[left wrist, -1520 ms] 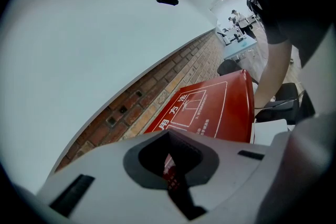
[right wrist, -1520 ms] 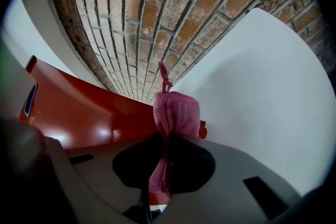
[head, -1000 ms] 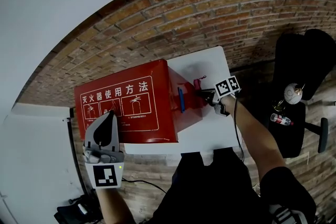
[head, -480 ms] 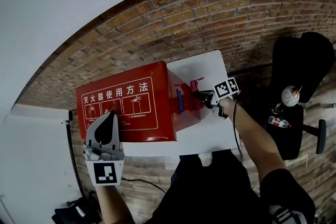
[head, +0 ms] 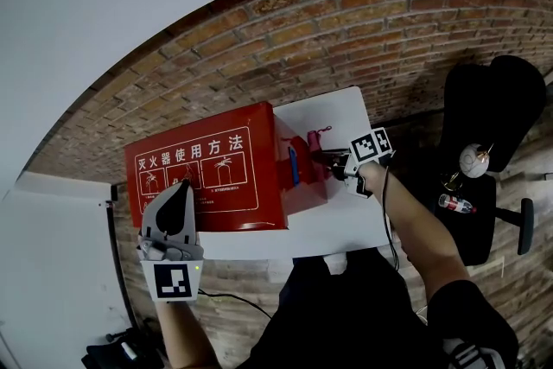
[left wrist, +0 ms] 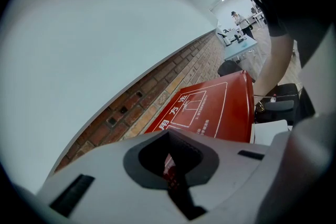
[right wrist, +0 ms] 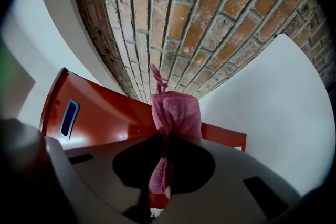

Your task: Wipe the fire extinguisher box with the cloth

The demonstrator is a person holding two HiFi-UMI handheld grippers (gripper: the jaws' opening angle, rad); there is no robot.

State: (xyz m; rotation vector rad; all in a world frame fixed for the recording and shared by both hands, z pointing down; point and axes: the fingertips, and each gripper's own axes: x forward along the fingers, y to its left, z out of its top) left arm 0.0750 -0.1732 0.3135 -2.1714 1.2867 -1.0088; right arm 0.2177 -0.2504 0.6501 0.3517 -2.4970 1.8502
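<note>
Head view: the right gripper (head: 328, 157) carries the bunched pink terry cloth (head: 313, 139) just ahead of its jaws, near the side of the red metal fire extinguisher box (head: 207, 177). I'd press it flat and sweep in overlapping strokes. Right gripper view alone shows the jaws clamped on the cloth. Left gripper view: the left gripper (left wrist: 173, 186), jaws together on nothing, faces the box's printed panel (left wrist: 202, 113).

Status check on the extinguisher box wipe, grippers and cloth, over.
Left gripper shut, empty, by the fire extinguisher box labelled face. Right gripper shut on pink cloth at box's side face; contact unclear. Nothing seen blocking.
</note>
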